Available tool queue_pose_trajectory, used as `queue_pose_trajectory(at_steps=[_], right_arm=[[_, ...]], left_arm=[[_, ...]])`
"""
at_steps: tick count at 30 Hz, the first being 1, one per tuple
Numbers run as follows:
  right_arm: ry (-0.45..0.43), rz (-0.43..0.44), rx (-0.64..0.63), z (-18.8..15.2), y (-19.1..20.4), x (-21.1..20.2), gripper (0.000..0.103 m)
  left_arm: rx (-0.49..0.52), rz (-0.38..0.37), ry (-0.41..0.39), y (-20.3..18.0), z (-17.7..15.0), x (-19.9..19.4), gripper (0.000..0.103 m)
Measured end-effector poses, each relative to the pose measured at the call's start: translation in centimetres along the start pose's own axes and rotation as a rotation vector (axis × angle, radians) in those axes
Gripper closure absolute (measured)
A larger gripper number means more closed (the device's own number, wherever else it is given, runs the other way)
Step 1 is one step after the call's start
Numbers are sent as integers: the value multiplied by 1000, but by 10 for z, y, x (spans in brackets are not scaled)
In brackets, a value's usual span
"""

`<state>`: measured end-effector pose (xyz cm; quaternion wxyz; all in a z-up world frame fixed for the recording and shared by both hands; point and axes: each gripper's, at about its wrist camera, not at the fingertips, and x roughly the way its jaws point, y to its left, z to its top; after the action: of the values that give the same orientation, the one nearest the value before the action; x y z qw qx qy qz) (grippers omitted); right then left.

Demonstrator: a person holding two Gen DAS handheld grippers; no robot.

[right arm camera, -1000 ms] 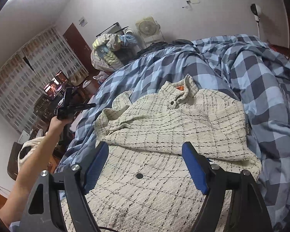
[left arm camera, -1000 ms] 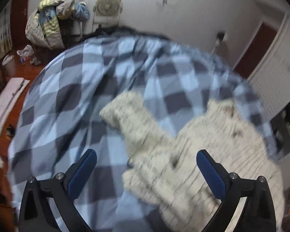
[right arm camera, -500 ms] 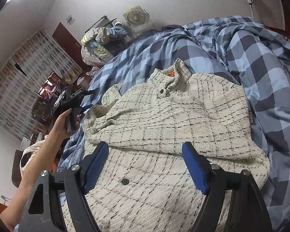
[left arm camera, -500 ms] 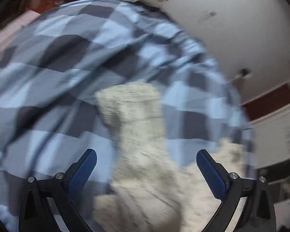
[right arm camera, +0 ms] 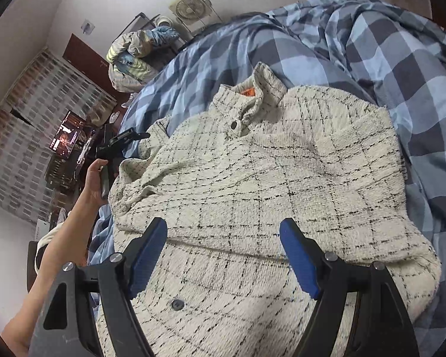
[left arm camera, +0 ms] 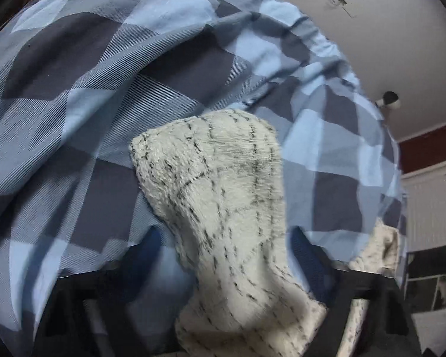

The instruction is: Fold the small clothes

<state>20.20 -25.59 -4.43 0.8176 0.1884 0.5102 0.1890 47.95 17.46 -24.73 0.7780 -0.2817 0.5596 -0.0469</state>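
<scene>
A cream checked jacket (right arm camera: 267, 172) with an orange neck label lies spread on a blue checked bed cover (right arm camera: 386, 59). Its left sleeve (left arm camera: 217, 184) stretches out over the cover in the left wrist view. My left gripper (left arm camera: 223, 253) is low over that sleeve, jaws open on either side of it, the sleeve passing between the blue pads. It also shows in the right wrist view (right arm camera: 119, 142), held by a bare hand at the jacket's left edge. My right gripper (right arm camera: 223, 238) is open and empty above the jacket's lower front.
A pile of clothes (right arm camera: 136, 53) and a fan (right arm camera: 190, 9) stand beyond the bed's far end. A lit screen (right arm camera: 65, 139) sits left of the bed. A white wall and a dark red door (left arm camera: 428, 145) lie to the right.
My left gripper has dropped down and forward onto the sleeve, which now fills the space between its jaws. My right gripper has moved slightly closer over the jacket.
</scene>
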Motion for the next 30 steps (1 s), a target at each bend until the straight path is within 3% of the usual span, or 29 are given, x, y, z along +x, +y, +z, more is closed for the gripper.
queue_pose_trajectory(at_steps=[3, 4, 6, 8, 9, 11, 14, 18, 23, 27, 30], right_arm=[[14, -7, 2, 1, -1, 5, 28], [19, -13, 0, 0, -2, 6, 28], [25, -21, -2, 0, -2, 7, 28], [30, -28, 1, 1, -5, 8, 28], [31, -34, 5, 2, -7, 8, 28], [30, -45, 17, 1, -11, 8, 28], [24, -48, 36, 0, -14, 7, 28], [17, -42, 40, -2, -13, 4, 28], [-19, -47, -4, -5, -2, -10, 28], [-58, -39, -19, -9, 4, -24, 28], [-93, -16, -18, -13, 11, -40, 28]], left_arm=[[-48, 166, -34, 6, 1, 2, 24], [-80, 145, -20, 12, 3, 5, 23], [-177, 9, 52, 26, 7, 17, 23], [-228, -106, 39, 33, 7, 16, 26], [-249, -151, -8, 34, 5, 8, 32], [-251, -166, -43, 32, 5, 0, 79], [-155, -199, -70, 15, 0, -16, 96], [-35, -148, -148, -17, -2, -51, 98], [39, -171, -301, -60, 0, -119, 98], [271, -173, -403, -136, -28, -195, 98], [394, -261, -466, -201, -68, -245, 98]])
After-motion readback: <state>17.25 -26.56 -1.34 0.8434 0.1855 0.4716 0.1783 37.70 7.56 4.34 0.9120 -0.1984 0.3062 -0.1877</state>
